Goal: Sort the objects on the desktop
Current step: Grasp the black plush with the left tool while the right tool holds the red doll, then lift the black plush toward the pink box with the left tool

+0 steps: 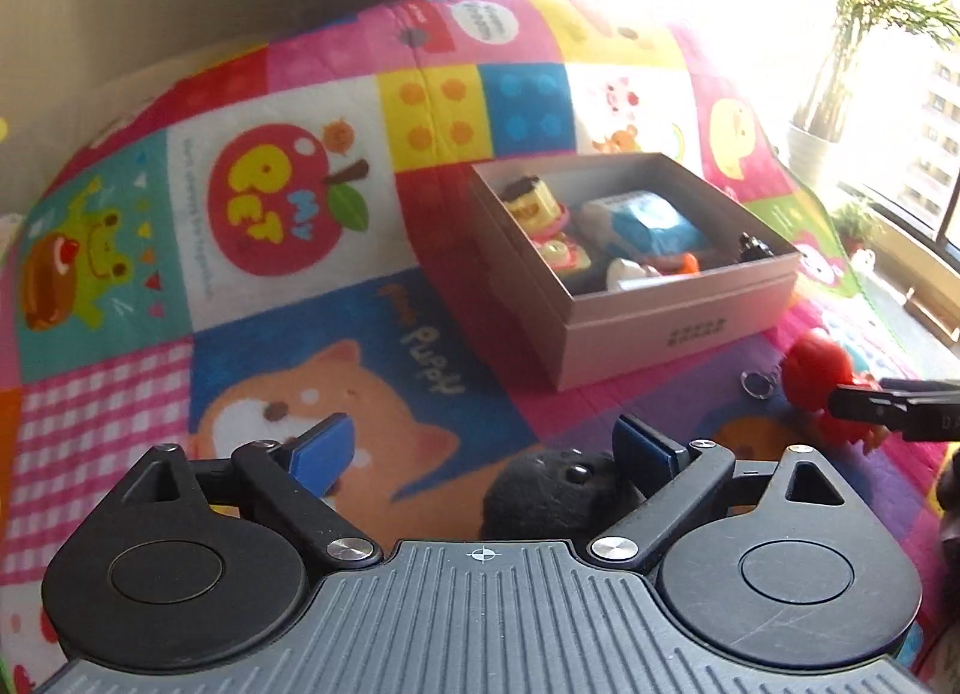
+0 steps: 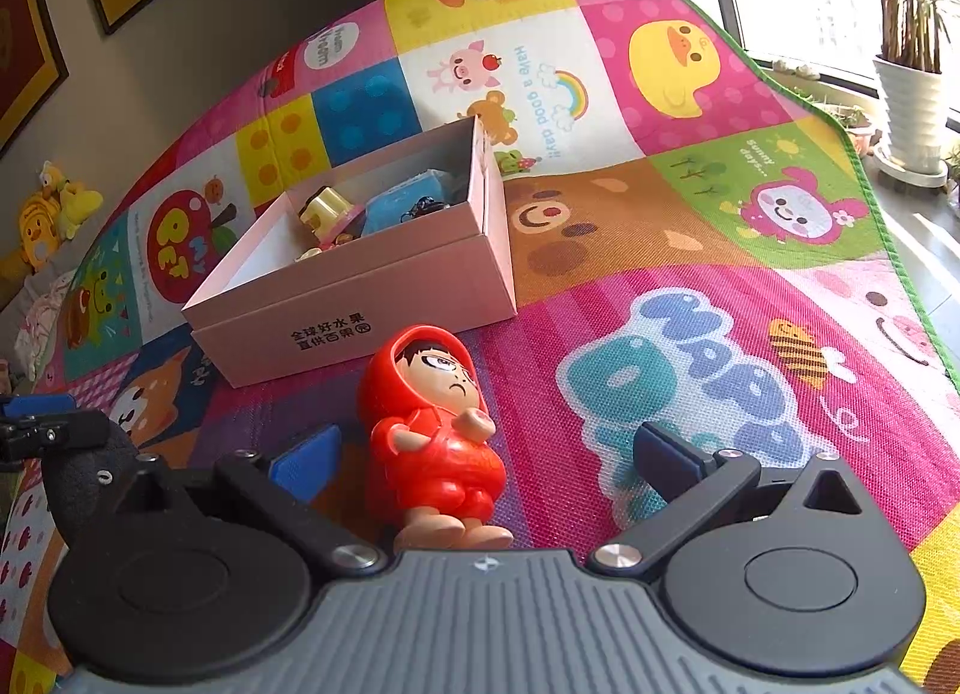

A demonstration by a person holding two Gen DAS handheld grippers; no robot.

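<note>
My left claw (image 1: 486, 454) gapes wide, a fuzzy black plush toy (image 1: 549, 493) against its right pad; my right claw (image 2: 486, 454) stands open around the red plastic hooded figurine (image 2: 435, 436), gripping nothing.

We see the open cardboard box (image 2: 384, 286) on the play mat (image 2: 690, 250), small toys inside it. Just before the box stands the hooded figurine (image 2: 435, 436); the plush toy (image 1: 552, 493) lies to its left.

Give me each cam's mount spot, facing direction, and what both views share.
Left wrist: on the left tongs, angled down over the play mat toward the pink box; own blue pads wide, black plush toy by the right pad.
Right wrist: on the right tongs, angled down at the red hooded figurine between open pads; box behind.
Shared: mat, box, figurine, plush, each other's tongs.
</note>
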